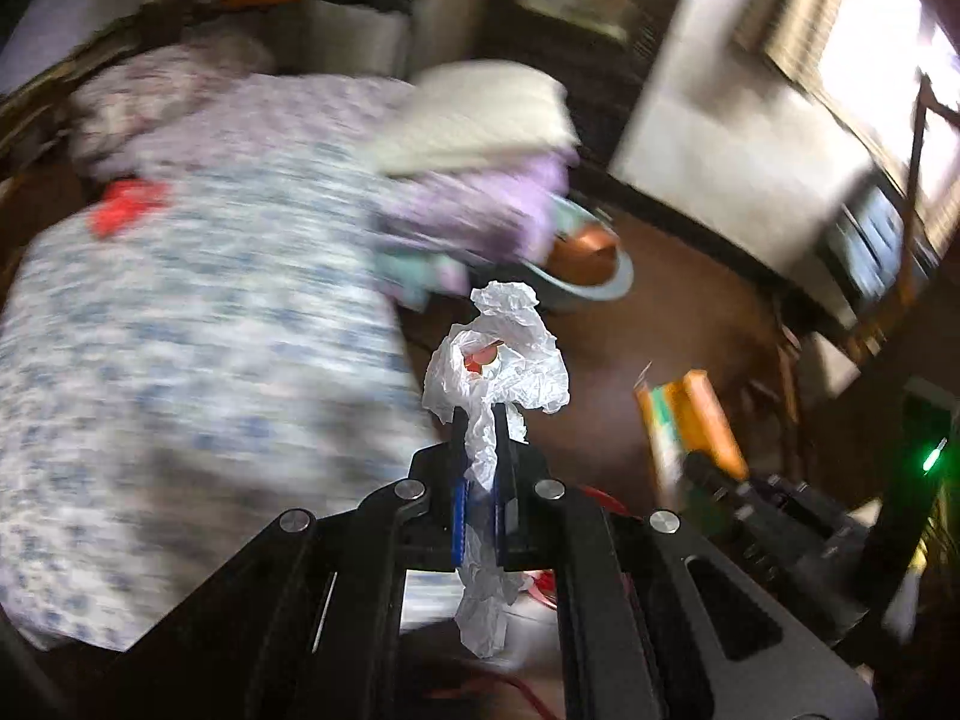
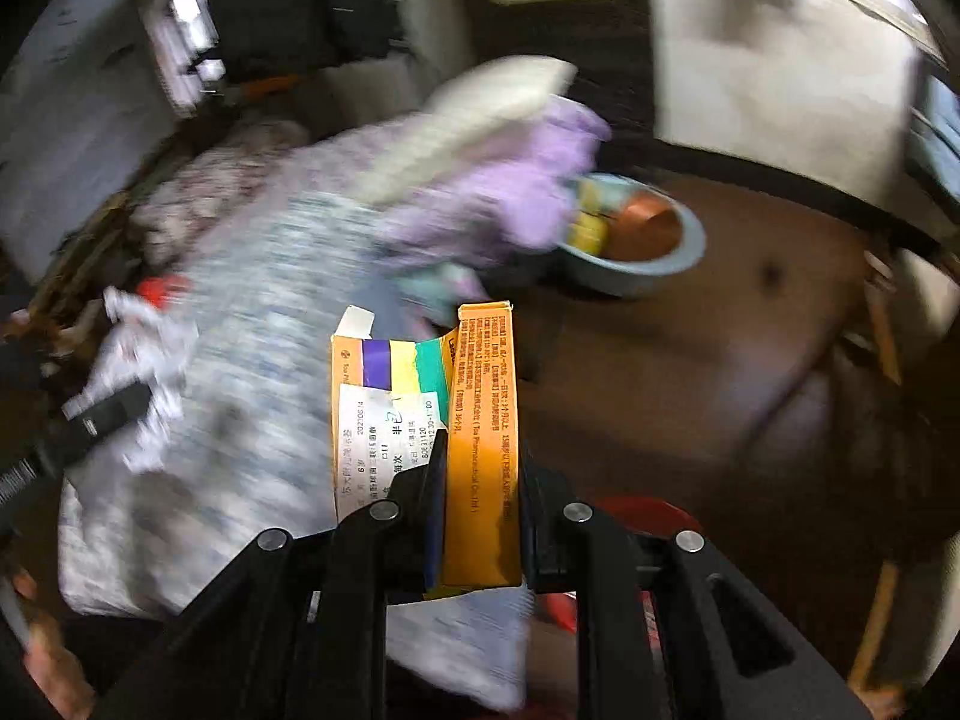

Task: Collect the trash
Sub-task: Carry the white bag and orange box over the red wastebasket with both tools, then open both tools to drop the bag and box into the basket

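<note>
Both my loads are up off the bed, and everything past them is smeared with blur. My left gripper [image 1: 480,420] is clamped nearly closed on a crumpled white tissue [image 1: 501,354]; the wad blooms out beyond the fingertips with something reddish tucked in its folds, and a tail of it hangs back between the jaws towards the camera. My right gripper [image 2: 480,450] is squeezed on an orange medicine box [image 2: 480,450], one narrow printed side facing me, its top flap torn open and a white pharmacy label stuck on the left face.

Left of both loads lies the bed [image 1: 180,330] with its blue-and-white flowered cover, filling most of that side. On it, far left, a small red thing [image 1: 126,207] lies alone; I can't tell what it is. At the far corner of the bed sits a heap of folded laundry [image 1: 474,180], cream on top, lilac under it, jutting out over the edge. Just beyond and below that heap, a pale blue basin [image 2: 636,276] stands on the brown floor [image 2: 720,330] with an orange bowl and something yellow inside. From the right camera I catch my left gripper and its tissue at the left edge; from the left camera the box shows low on the right. Far right, a bright window [image 1: 870,60].
</note>
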Tool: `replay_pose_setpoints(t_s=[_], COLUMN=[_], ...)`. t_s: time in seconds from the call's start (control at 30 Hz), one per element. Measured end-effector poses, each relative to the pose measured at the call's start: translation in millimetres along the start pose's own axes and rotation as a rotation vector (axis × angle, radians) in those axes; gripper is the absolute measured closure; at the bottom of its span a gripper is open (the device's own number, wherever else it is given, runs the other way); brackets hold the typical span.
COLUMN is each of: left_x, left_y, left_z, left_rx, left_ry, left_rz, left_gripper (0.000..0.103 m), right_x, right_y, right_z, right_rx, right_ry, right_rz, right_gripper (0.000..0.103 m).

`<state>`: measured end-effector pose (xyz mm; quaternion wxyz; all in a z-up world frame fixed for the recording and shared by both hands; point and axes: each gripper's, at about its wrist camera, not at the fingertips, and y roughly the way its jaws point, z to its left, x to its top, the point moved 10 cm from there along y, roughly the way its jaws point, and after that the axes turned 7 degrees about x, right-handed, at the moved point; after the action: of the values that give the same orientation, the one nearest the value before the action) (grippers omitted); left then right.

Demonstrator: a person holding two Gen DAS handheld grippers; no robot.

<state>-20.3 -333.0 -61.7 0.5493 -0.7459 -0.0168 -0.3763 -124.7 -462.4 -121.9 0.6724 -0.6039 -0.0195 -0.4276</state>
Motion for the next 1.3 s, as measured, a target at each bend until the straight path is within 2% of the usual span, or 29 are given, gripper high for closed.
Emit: replay_pose_setpoints(t_s=[0.07,0.2,0.3,0.4,0.6,0.63,0.7,0.87,1.13,1.3], left_x=[-5.0,-27.1,-54.3,-80.9,-87.5,-91.1,-100.3,-126.8,-192.3,-200.7], left_y=[20.5,71.1,109.2,143.9,165.6,170.7,181.6,211.2,248.1,250.0], left_z=[-47.4,-105.9,-120.3,-117.4,-110.9,-111.4,-113.5,-118.6,-134.3,-144.0], left_rx=[-0.03,-0.042,-0.037,-0.024,-0.011,-0.01,-0.004,0.014,-0.106,-0.13], left_ry=[0.05,0.115,0.145,0.179,0.195,0.201,0.216,0.261,0.253,0.264], left_rz=[0.029,0.083,0.156,0.233,0.257,0.27,0.296,0.373,0.648,0.667], left_gripper=[0.096,0.095,0.095,0.095,0.095,0.095,0.095,0.095,0.095,0.094], right_x=[-21.7,-71.1,-107.1,-134.8,-156.3,-158.2,-160.2,-178.3,-224.4,-232.8], right_y=[5.2,34.0,67.5,100.3,147.2,149.7,150.2,139.3,104.3,100.4], right_z=[-37.3,-95.5,-123.8,-141.6,-157.3,-161.5,-167.1,-179.7,-190.6,-194.3], right_rx=[-0.045,-0.078,-0.082,-0.092,-0.094,-0.114,-0.135,-0.153,-0.158,-0.157], right_ry=[0.041,0.152,0.221,0.264,0.297,0.298,0.297,0.29,0.286,0.3], right_rz=[0.039,0.133,0.217,0.282,0.346,0.349,0.354,0.412,0.496,0.503], right_gripper=[0.083,0.083,0.083,0.083,0.081,0.065,0.051,0.045,0.042,0.042])
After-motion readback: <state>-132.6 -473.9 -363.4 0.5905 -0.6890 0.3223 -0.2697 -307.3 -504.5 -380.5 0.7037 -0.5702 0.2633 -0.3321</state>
